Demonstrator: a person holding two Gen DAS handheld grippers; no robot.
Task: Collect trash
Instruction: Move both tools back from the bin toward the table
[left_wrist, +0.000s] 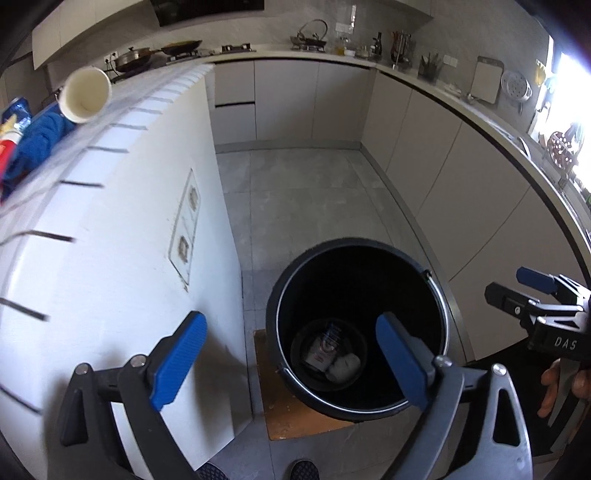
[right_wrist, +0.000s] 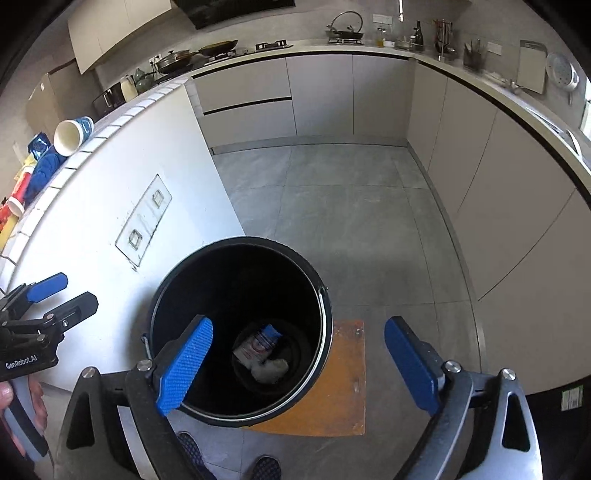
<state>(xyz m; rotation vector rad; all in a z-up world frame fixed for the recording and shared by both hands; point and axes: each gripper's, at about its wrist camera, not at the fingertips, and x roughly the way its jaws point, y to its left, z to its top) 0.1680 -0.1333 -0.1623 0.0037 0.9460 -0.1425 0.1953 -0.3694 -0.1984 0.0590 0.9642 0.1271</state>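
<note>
Both grippers, left gripper (left_wrist: 291, 363) and right gripper (right_wrist: 299, 363), hang spread, empty, over the bucket (left_wrist: 439, 295).

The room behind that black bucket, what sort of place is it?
Most likely a home kitchen. A countertop with cabinet fronts below wraps around the room, a wok and a lidded pan sit on the stove, and a cutting board leans against the wall.

Home kitchen: ahead of the tool, L-shaped beige cabinets (right_wrist: 321, 99), countertop with stove and pans (right_wrist: 218, 47), kettle (left_wrist: 309, 37), cutting board (right_wrist: 532, 66), grey tile floor (right_wrist: 332, 206).
</note>
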